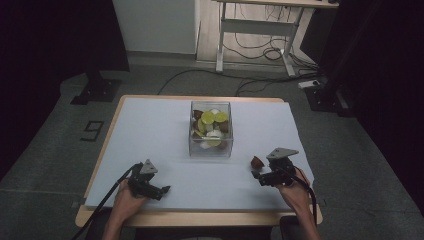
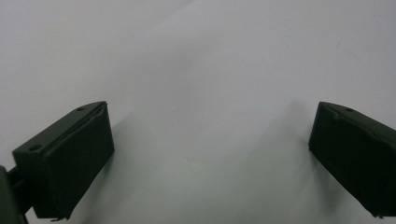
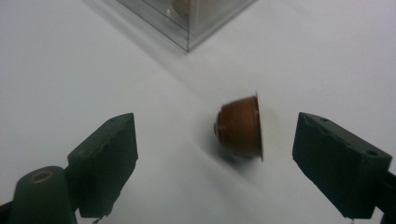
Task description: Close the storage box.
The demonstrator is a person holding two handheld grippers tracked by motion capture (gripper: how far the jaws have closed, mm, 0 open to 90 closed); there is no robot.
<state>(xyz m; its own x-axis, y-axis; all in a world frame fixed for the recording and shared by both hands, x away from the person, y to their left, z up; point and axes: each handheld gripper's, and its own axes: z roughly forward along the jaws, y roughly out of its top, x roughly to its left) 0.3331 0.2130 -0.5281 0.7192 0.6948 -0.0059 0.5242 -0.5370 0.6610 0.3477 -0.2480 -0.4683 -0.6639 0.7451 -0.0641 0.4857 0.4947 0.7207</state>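
A brown coffee capsule (image 3: pixel 240 131) lies on its side on the white table cover, between the spread jaws of my right gripper (image 3: pixel 215 163) and touching neither. From above, the capsule (image 1: pixel 257 162) sits just left of my right gripper (image 1: pixel 261 176). A clear plastic box (image 1: pixel 211 129) holding several yellow, white and brown capsules stands at the table's centre; its corner (image 3: pixel 189 23) rises beyond the capsule. My left gripper (image 1: pixel 161 191) rests near the front left, open, and its jaws (image 2: pixel 210 154) frame bare white cover.
The white cover (image 1: pixel 150 130) spans the wooden table, whose front edge (image 1: pixel 200 218) runs close under both hands. Beyond the table stand a desk frame (image 1: pixel 255 30) with cables and a black stand base (image 1: pixel 95 90) on the floor.
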